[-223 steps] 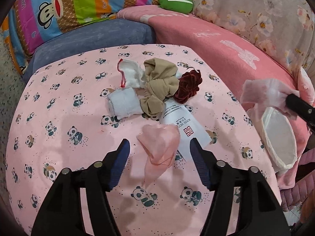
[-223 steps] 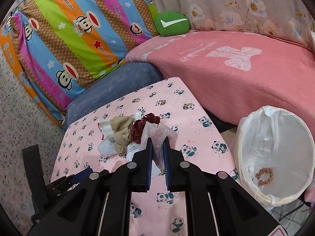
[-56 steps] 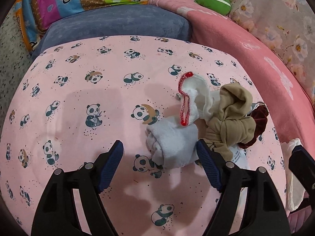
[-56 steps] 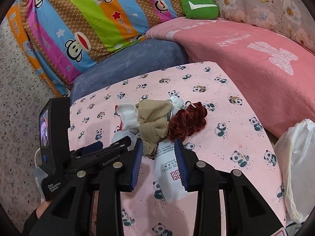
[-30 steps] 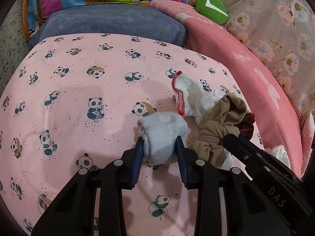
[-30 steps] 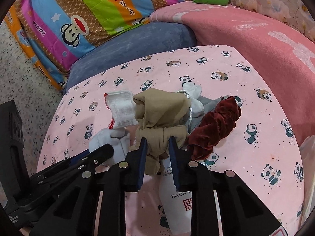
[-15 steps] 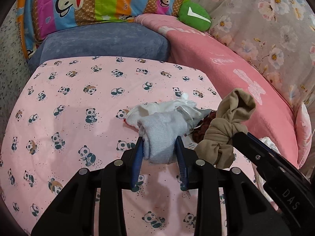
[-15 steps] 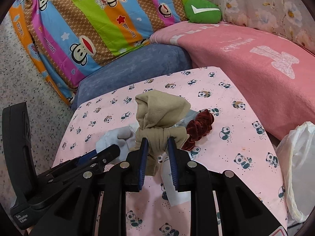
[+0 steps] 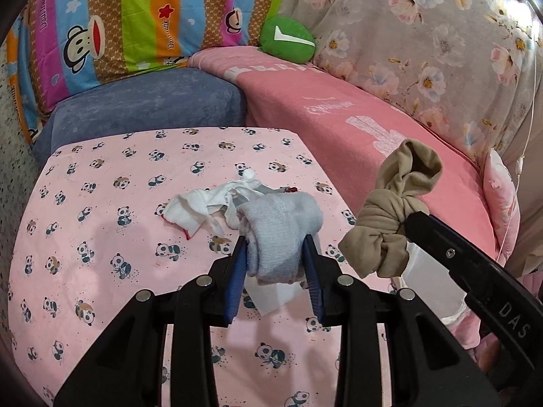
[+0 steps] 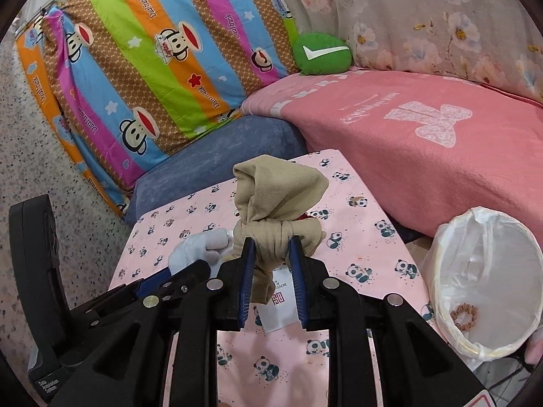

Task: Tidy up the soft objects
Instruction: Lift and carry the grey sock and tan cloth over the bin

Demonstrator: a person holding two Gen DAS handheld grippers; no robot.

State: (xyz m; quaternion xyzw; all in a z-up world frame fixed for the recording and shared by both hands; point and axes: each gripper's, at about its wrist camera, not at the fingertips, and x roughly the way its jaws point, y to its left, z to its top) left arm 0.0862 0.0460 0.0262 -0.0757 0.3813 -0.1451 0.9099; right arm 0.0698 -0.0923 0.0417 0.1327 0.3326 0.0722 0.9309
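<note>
My left gripper [image 9: 275, 254] is shut on a rolled pale grey sock [image 9: 281, 227] and holds it above the pink panda-print table [image 9: 101, 203]. My right gripper [image 10: 270, 252] is shut on a knotted tan cloth bundle [image 10: 275, 210], also lifted off the table; the same tan bundle [image 9: 390, 217] hangs at the right in the left wrist view. A white sock with red trim [image 9: 200, 205] lies on the table behind the grey sock. A white hotel sachet [image 10: 278, 308] lies flat under the grippers. A sliver of the dark red scrunchie [image 10: 303, 216] shows behind the tan bundle.
A bin lined with a white plastic bag [image 10: 485, 281] stands right of the table with a brown scrunchie [image 10: 463, 315] inside. Behind the table are a blue cushion [image 9: 146, 101], a pink blanket [image 10: 424, 135], a striped monkey-print pillow [image 10: 152, 51] and a green round cushion [image 10: 322, 54].
Both grippers have lifted higher and pulled back from the table, each carrying its item. The white sock with red trim has dropped clear of the grey sock and lies on the table.
</note>
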